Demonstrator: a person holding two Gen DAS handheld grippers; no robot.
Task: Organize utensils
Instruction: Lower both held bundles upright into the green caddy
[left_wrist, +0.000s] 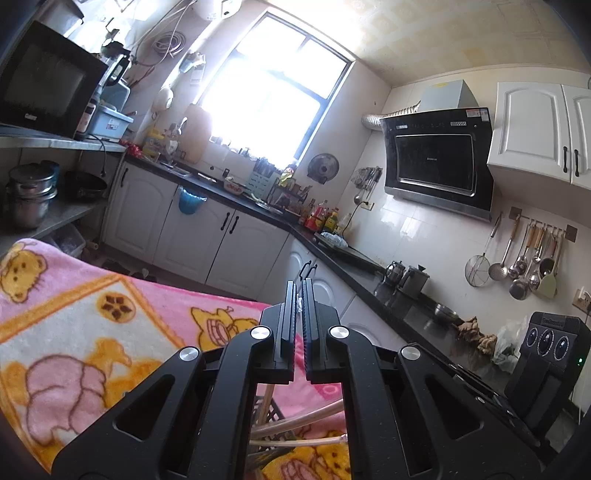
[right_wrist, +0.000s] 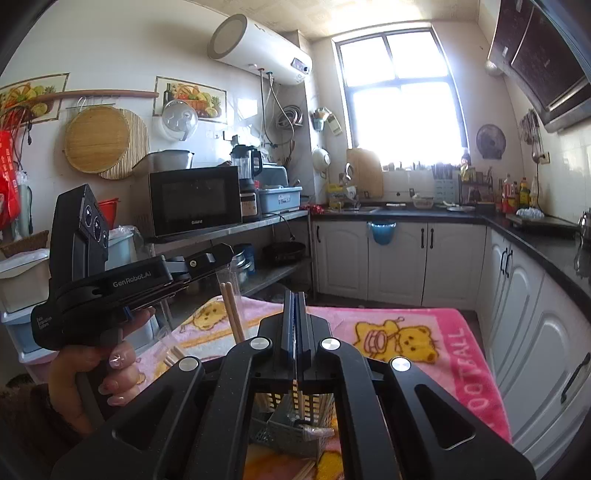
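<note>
Both black two-finger grippers, left gripper (left_wrist: 300, 291) and right gripper (right_wrist: 295, 302), have jaws closed together, gripping nothing visible. Pale wooden chopsticks (right_wrist: 232, 314) and a grey slotted plastic utensil basket (right_wrist: 291, 424) sit below on a pink cartoon-bear blanket (right_wrist: 406, 332).

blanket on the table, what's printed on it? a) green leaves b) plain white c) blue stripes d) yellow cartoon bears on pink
d: the blanket is pink with yellow cartoon bears, seen in both wrist views.
</note>
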